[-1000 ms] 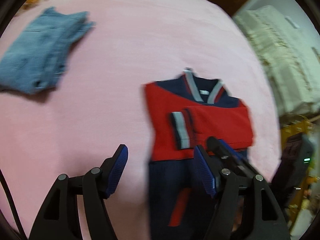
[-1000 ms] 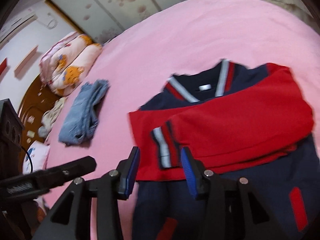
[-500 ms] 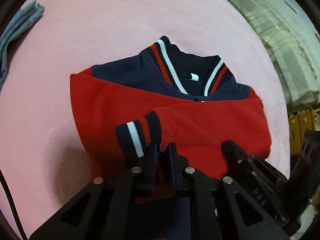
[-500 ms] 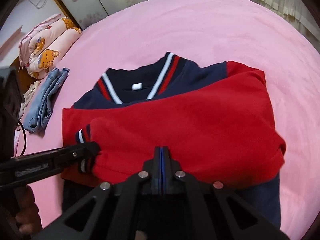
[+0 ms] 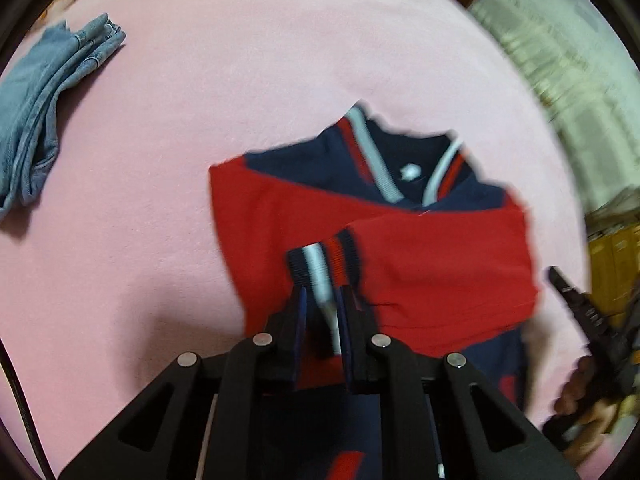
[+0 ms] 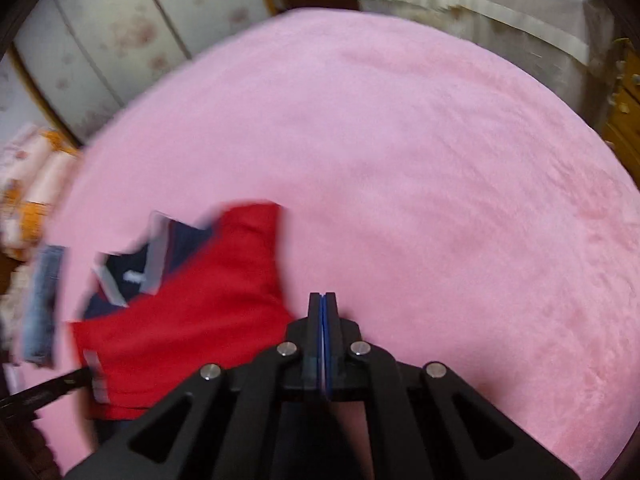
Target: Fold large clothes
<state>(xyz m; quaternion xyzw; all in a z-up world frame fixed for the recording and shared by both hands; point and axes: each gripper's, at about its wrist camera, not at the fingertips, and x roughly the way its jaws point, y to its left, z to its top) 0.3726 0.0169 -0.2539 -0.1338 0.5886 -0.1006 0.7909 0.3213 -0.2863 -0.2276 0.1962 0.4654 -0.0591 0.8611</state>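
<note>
On the pink bed cover (image 5: 248, 80) lies a red and navy jacket (image 5: 420, 272), collar toward the far edge and both red sleeves folded across the chest. One sleeve ends in a striped cuff (image 5: 322, 256) of navy, white and red near the middle of the garment. The left gripper (image 5: 322, 320) sits low over that cuff, its blue-padded fingers (image 5: 299, 328) drawn close on either side with cloth between them; they look to be pinching the cuff, though motion blur makes the contact hard to confirm. Below the sleeves the navy body of the jacket runs back under the tool toward the near edge of the bed.

A folded pair of blue jeans (image 5: 44, 112) rests well apart from the jacket, toward the far left corner of the cover. At the right rim of the left wrist view, a hand (image 5: 580, 408) grips a black tool handle.

From the right wrist view, the right gripper (image 6: 323, 320) has its pads pressed flat together, only a thin blue line between them. Whether any cloth is caught there I cannot tell. It sits beside the jacket's right edge, over pink cover, with the jacket (image 6: 192, 312) to its left. Rolled quilts (image 6: 36, 176) lie beyond the far left corner, by a pale wardrobe (image 6: 132, 36).
</note>
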